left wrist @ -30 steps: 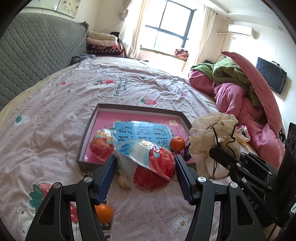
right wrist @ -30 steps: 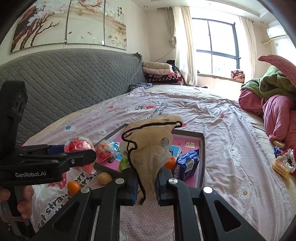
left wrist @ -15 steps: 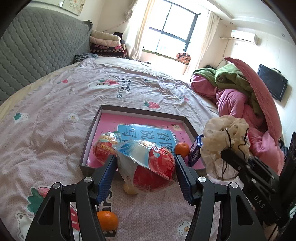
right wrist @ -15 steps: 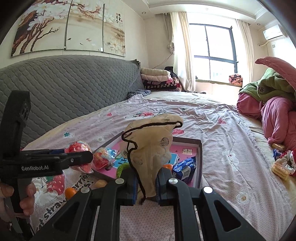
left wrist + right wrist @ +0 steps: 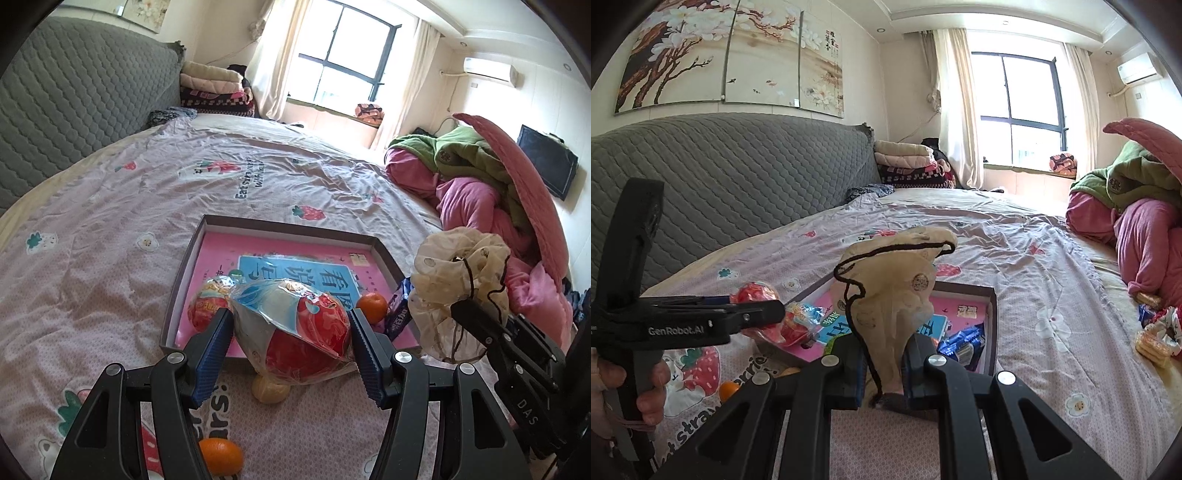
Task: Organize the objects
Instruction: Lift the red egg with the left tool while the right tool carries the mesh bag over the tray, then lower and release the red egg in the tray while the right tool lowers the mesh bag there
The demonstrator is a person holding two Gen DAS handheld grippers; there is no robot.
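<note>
Both grippers sit higher and a little farther back from the tray [image 5: 184, 273] than a second ago, so more of the bedspread [image 5: 110, 206] shows beneath them. Left gripper [image 5: 291, 341] is closed on a snack bag [image 5: 295, 332], red and blue with crinkly clear film, held in the air just short of the tray's near edge. Right gripper [image 5: 882, 363] is clamped on the lower end of a beige drawstring pouch [image 5: 897, 284], which stands up limp above the jaws with its black cord [image 5: 857, 306] looping down.

Inside the tray lie a second red snack [image 5: 207, 302], an orange [image 5: 372, 306] and a blue packet [image 5: 960, 341]. On the bedspread below the left gripper rest a pale round fruit [image 5: 269, 389] and another orange [image 5: 221, 456].

Several things could go wrong. That bag is slick and puffy, so it may slide out of the jaws or burst if squeezed harder. Lowered blindly, it could land on the tray wall or knock the loose fruit away. Its dangling cord could snag on the right gripper, and the floppy pouch may sag shut, blocking anything from going in.
</note>
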